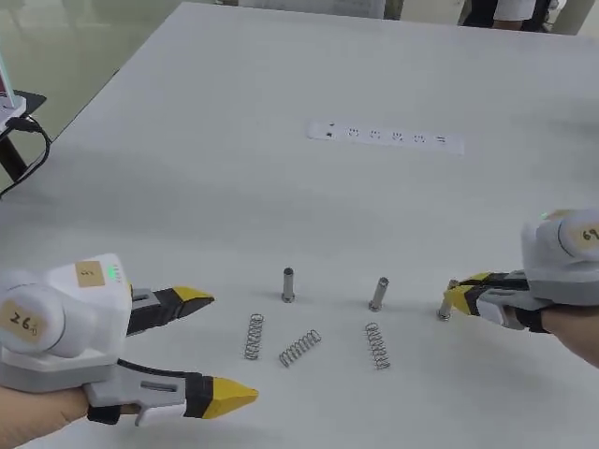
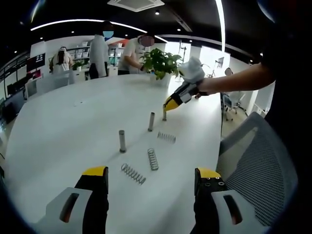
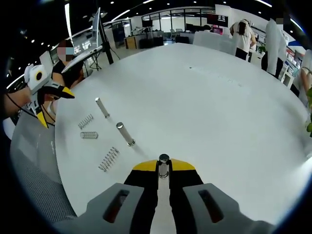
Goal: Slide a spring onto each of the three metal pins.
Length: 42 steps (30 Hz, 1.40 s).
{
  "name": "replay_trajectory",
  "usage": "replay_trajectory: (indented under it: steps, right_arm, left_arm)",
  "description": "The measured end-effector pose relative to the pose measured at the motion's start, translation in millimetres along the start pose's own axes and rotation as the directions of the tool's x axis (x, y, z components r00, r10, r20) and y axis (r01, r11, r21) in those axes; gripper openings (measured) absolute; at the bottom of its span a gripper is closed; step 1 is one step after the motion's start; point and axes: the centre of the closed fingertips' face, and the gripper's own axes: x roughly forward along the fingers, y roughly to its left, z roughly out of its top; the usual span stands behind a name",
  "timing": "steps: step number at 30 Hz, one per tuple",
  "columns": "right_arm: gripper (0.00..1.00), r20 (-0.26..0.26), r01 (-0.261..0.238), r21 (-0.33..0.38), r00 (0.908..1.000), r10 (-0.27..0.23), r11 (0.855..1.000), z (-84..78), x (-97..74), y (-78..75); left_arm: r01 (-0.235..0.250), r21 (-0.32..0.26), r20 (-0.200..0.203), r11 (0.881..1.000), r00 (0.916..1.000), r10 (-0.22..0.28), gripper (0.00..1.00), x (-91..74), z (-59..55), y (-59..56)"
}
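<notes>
Right pin steadied, no spring on any pin yet.
Left of the middle pin [image 1: 378, 294], my left gripper [image 1: 232, 346] gapes wide and empty beside the left spring [image 1: 254, 336]. The left pin [image 1: 287, 284] stands bare, and the middle spring [image 1: 299, 347] and right spring [image 1: 376, 345] lie flat near it. Right of the middle pin, my right gripper [image 1: 453, 301] pinches the right pin [image 3: 163, 160]. Next, I judge, the left jaws must close on a spring and thread it over that pin.

Open-plan office, long white table [image 1: 281, 187], potted plant [image 2: 161, 62], mesh chair [image 2: 258, 161]
</notes>
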Motion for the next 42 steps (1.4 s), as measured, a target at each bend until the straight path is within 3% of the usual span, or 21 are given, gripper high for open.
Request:
replay_trajectory:
  steps: [7, 22, 35, 42]
  right_arm:
    - [0.05, 0.010, -0.006, -0.048, 0.9999, 0.006, 0.999, -1.4, -3.2, 2.4]
    - [0.06, 0.008, -0.018, -0.068, 0.9998, 0.019, 0.998, -3.6, -4.5, 3.1]
    - [0.06, 0.001, -0.027, -0.056, 0.9996, 0.027, 0.998, -3.8, -4.4, 6.2]
    - [0.07, 0.001, -0.035, -0.046, 0.9994, 0.035, 0.998, -3.2, -5.1, 8.3]
  left_arm:
    - [-0.012, -0.014, 0.049, 1.000, 0.9987, 0.013, 0.69, -3.1, 6.0, 4.6]
    - [-0.014, -0.022, 0.047, 1.000, 0.9988, 0.015, 0.70, -2.9, 6.3, 5.8]
    - [-0.025, -0.010, 0.075, 1.000, 0.9969, 0.026, 0.81, -7.8, 8.4, 9.2]
    - [-0.025, -0.009, 0.073, 1.000, 0.9970, 0.025, 0.79, -6.8, 8.8, 9.7]
